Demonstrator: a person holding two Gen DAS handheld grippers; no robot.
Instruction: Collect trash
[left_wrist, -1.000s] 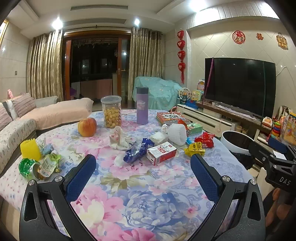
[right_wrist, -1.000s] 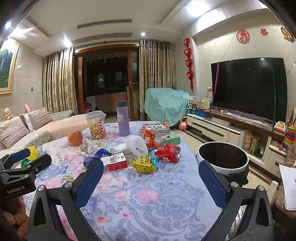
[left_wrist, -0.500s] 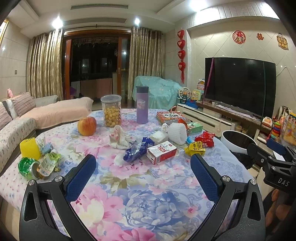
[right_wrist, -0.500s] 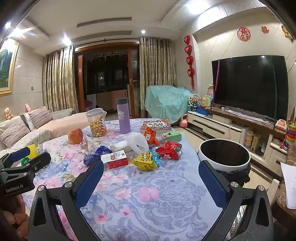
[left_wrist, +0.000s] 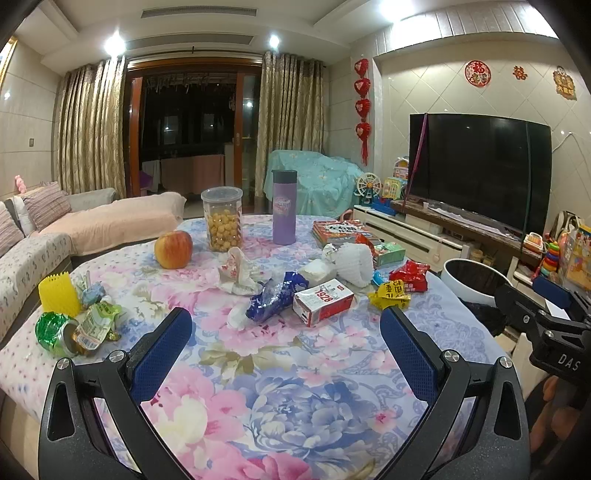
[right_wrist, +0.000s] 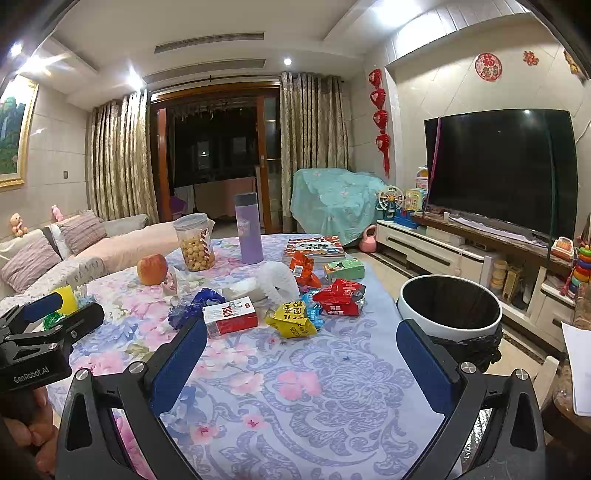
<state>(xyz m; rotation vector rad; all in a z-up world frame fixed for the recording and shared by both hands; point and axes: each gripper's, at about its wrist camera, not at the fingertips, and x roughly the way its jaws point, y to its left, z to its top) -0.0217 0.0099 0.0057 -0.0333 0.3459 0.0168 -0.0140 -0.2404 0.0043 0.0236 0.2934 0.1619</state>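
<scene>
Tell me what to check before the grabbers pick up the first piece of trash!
1. Left gripper jaws wide open, holding nothing: ok.
2. Right gripper jaws wide open, holding nothing: ok.
3. Yellow wrapper lies just ahead of the right gripper, nothing on top of it: ok.
4. Trash bin stands open at the table's right edge: ok.
5. Apple sits apart from the wrappers: ok.
6. Whether the red-and-white carton is empty: cannot tell.

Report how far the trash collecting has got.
Done: nothing visible; the bin looks empty. In hand: nothing; left gripper and right gripper are open above the table. Left: carton, yellow wrapper, red wrapper, blue wrapper.
</scene>
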